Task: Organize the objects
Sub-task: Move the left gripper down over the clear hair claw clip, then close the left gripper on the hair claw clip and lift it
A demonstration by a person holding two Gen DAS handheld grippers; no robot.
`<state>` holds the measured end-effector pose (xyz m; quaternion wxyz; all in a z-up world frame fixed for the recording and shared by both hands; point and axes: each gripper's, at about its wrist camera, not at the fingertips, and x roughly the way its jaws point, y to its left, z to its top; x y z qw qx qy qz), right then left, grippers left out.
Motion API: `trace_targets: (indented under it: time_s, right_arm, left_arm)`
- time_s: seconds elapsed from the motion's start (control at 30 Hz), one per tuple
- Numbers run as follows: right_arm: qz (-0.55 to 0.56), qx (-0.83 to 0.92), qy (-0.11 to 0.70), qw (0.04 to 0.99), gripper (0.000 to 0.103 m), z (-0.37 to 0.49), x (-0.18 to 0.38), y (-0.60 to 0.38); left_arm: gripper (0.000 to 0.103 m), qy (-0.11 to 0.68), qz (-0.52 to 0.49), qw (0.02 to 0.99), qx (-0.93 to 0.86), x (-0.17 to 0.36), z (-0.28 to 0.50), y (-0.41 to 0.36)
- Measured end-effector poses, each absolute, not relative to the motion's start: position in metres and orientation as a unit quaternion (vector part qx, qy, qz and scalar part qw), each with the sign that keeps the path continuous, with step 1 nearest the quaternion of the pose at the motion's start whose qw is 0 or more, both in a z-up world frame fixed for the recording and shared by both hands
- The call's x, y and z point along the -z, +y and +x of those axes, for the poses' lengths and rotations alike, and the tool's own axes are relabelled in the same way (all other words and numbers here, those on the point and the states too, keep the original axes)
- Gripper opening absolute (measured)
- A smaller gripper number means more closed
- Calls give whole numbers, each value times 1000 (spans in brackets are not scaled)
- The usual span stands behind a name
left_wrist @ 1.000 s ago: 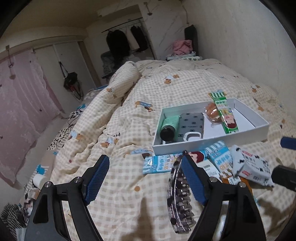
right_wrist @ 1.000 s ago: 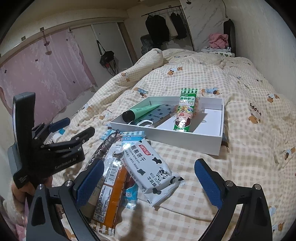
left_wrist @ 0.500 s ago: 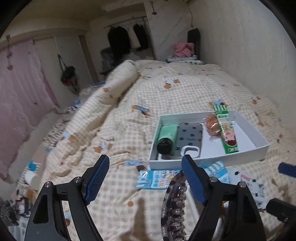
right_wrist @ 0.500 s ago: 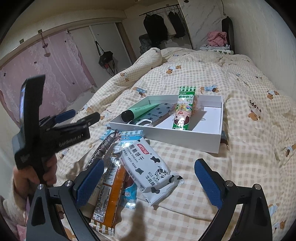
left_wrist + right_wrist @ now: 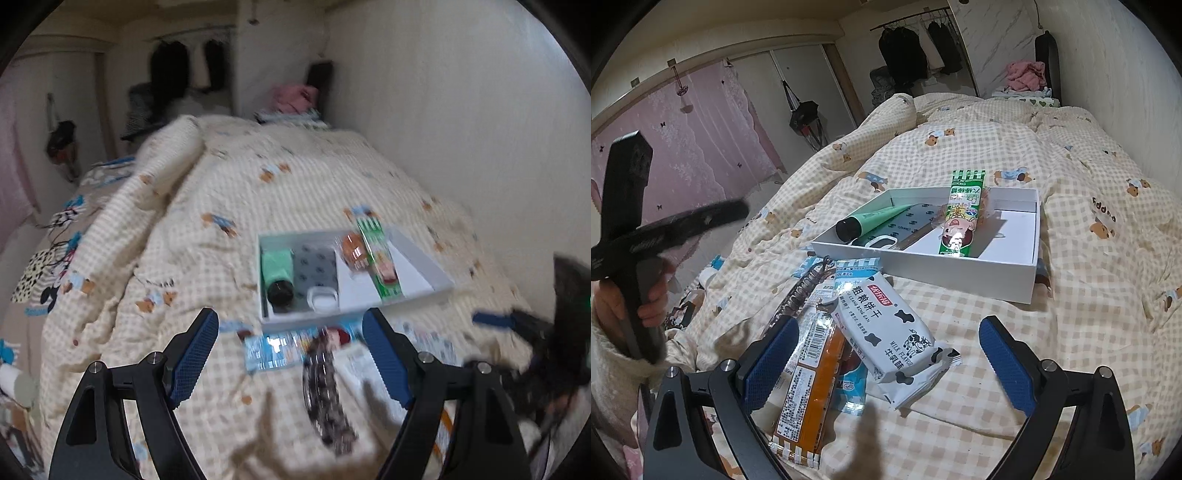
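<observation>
A white box point(image 5: 960, 278) lies on the bed and holds a green tube point(image 5: 871, 221), a grey phone case point(image 5: 908, 225), a wrapped bun and a green snack strip point(image 5: 962, 218). In front of it lie a white milk biscuit pack point(image 5: 886, 328), an orange pack point(image 5: 809, 391), blue packets and a dark hair claw point(image 5: 325, 384). My right gripper point(image 5: 886, 365) is open just above the biscuit pack. My left gripper point(image 5: 291, 354) is open and empty, raised above the hair claw; the left wrist view is blurred. The box also shows in the left wrist view point(image 5: 354, 317).
The checked quilt point(image 5: 1071, 177) covers the whole bed, with a long rolled fold point(image 5: 162, 170) on the left. A wall runs along the right side. Clothes hang at the far end and a pink curtain point(image 5: 701, 140) is at the left.
My left gripper has risen and drawn back from the hair claw, so the box looks farther away. My right gripper has stayed over the biscuit pack, a little closer.
</observation>
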<state>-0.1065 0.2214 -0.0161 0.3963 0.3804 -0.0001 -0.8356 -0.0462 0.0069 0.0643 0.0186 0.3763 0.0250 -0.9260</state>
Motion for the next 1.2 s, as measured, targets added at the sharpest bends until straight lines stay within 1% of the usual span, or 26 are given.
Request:
trace_targets:
  time_s: [0.1,0.2,0.23,0.27,0.3,0.33,0.37,0.47,0.73,0.87,0.9,1.03,1.2]
  right_arm:
    - [374,838,3,398,99,-104,15,221]
    - [374,838,8,397,99,-104,15,219]
    - [374,838,8,397,99,-104,16,218]
    - [375,838,7,397,99,-104,16,219]
    - [376,837,6,397,99,-104,16,219]
    - [377,837,5,397,99,-104,16,219]
    - [377,837,5,396,99,-105,17,219]
    - [379,836,5,396,99,-106,17,220]
    - [383,834,3,396,99,-107,19,220]
    - [384,834,2,396,99,-108,20,221]
    - [385,834,2,397,99,-108,20,221]
    - [386,833,4,397,99,-108,20,220]
    - [388,832,4,397,99,-110,20,220]
  left_arm:
    - [83,3,394,17,919,-56,-38,13]
    - [83,18,425,-5,905,-40,-38,14]
    - [82,21,440,-5,898,-30,-41,15]
    - [79,24,451,-5,892,-23,-44,16]
    - [66,26,465,-4,885,-16,-48,15]
    - [49,28,489,-3,872,-5,-54,15]
    - [46,29,508,0,861,4,-59,15]
    - [45,35,519,-10,854,15,-60,19]
    - [46,60,520,-39,851,15,-61,19]
    - [46,86,543,-56,833,33,-66,19]
    - [42,83,548,-57,831,37,-66,20]
    - [41,45,545,-55,836,42,-64,33]
    - [41,60,554,-58,829,45,-63,32]
